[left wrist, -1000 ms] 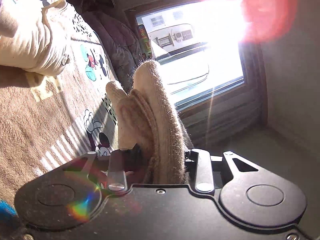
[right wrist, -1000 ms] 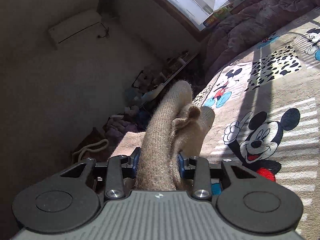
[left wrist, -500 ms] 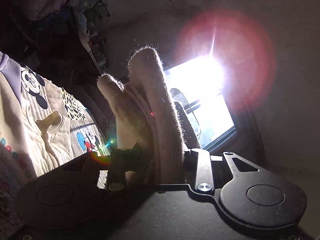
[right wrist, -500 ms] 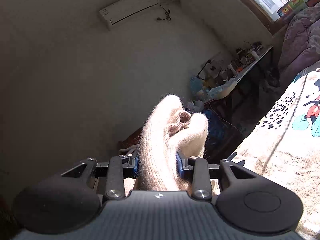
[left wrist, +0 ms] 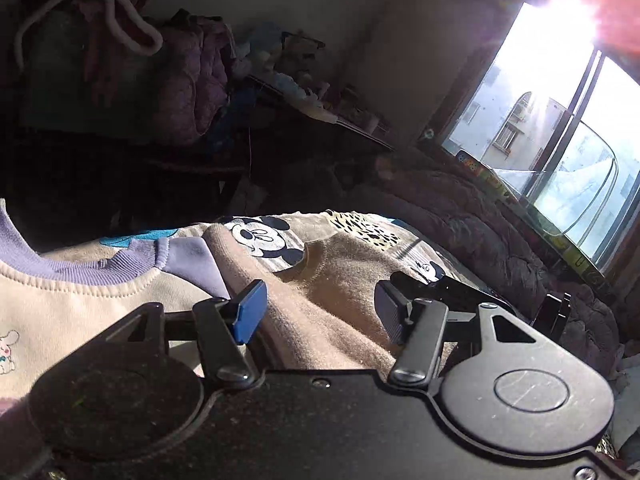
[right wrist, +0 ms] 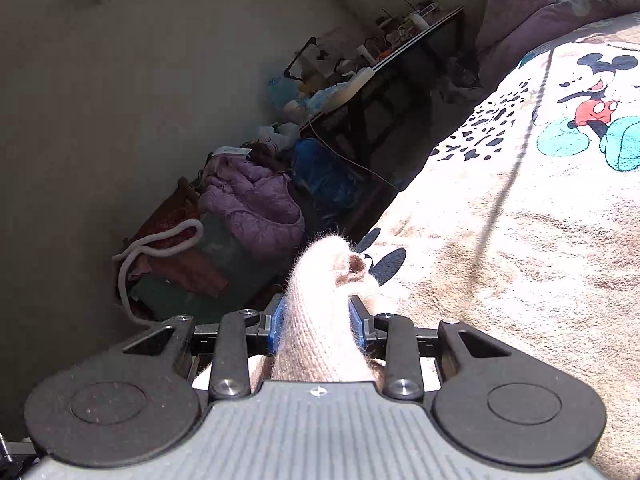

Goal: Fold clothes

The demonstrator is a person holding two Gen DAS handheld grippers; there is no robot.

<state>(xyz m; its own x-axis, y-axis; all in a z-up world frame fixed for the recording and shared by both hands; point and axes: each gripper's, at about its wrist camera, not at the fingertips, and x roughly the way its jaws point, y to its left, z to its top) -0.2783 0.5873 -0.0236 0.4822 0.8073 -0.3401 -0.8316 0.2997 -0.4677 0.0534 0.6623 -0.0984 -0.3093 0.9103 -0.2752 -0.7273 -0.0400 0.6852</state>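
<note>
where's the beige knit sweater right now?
Left wrist view: the beige knit sweater lies on the cartoon-print blanket, under the open left gripper, right of a cream sweatshirt. Right wrist view: the right gripper clamps a bunch of it.

The right claw (right wrist: 318, 322) is closed on a bunched fold of the beige knitted garment (right wrist: 320, 304), which stands up between the blue pads (right wrist: 277, 326). To the right lies the bed blanket (right wrist: 520, 220) with cartoon mouse prints, bright in the sun. Behind, a cluttered worktop (right wrist: 400, 56) stands along the wall, and a purple jacket (right wrist: 256, 204) lies on a pile near a white rope (right wrist: 160, 246).
</note>
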